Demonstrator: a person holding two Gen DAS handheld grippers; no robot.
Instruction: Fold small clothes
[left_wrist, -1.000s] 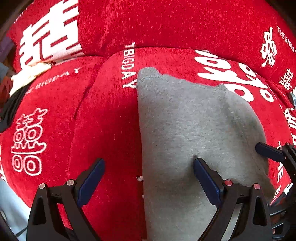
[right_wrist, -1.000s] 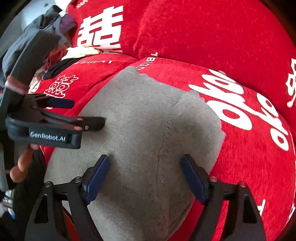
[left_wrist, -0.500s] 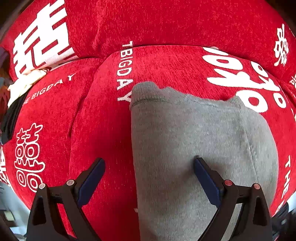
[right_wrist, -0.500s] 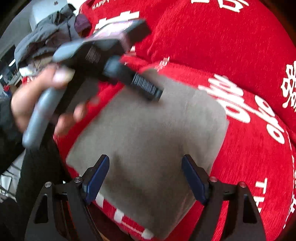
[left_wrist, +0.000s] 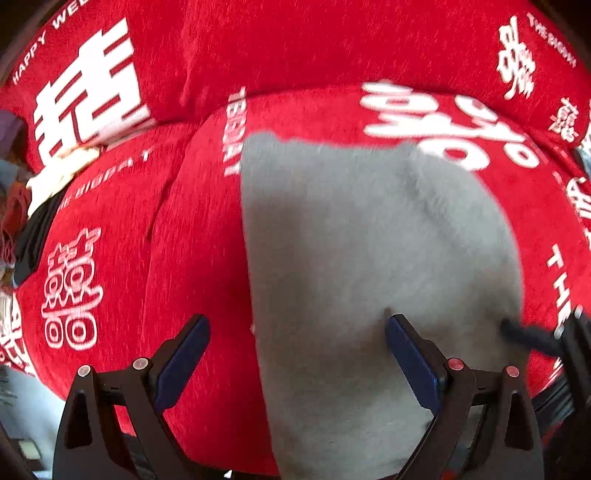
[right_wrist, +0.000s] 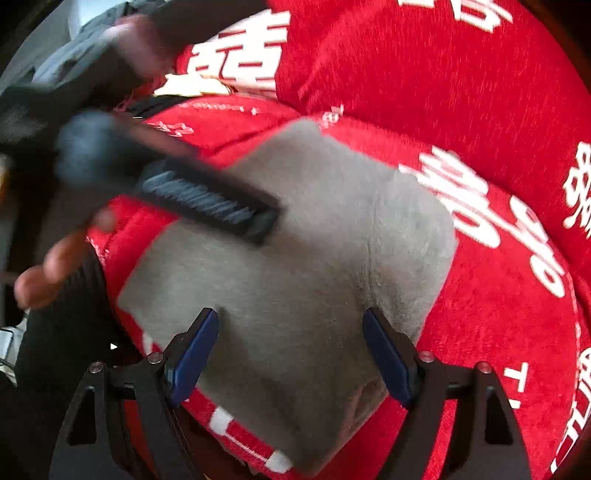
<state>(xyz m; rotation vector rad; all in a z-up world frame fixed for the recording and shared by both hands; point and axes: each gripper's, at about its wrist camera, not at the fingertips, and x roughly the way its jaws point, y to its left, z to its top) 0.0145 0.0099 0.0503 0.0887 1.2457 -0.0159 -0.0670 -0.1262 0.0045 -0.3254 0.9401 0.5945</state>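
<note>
Readable stuff first: the red sofa cover (left_wrist: 199, 236) is plastered with white print. I can make out "HAPPY WE…" up in the top left corner of the left wrist view, "THE…" running down the right side, plus those big double-happiness characters. The rest is too smeared to read.

The grey garment (left_wrist: 369, 240) is lying folded flat on the seat cushion, near edge right at the cushion's front. Left gripper (left_wrist: 295, 354) is spread wide, straddling the garment's left edge: right finger over the grey fabric, left finger over bare red cover, nothing pinched. Right gripper (right_wrist: 290, 354) is wide too, both fingers over the garment's near part, gripping nothing.

From the right wrist view the left gripper (right_wrist: 207, 199) is a blurry dark bar across the garment's far left corner, with my hand (right_wrist: 55, 266) behind it. There's a heap of other clothes (right_wrist: 92, 55) at the sofa's far left end. Plenty of bare cushion to the garment's right and behind it.
</note>
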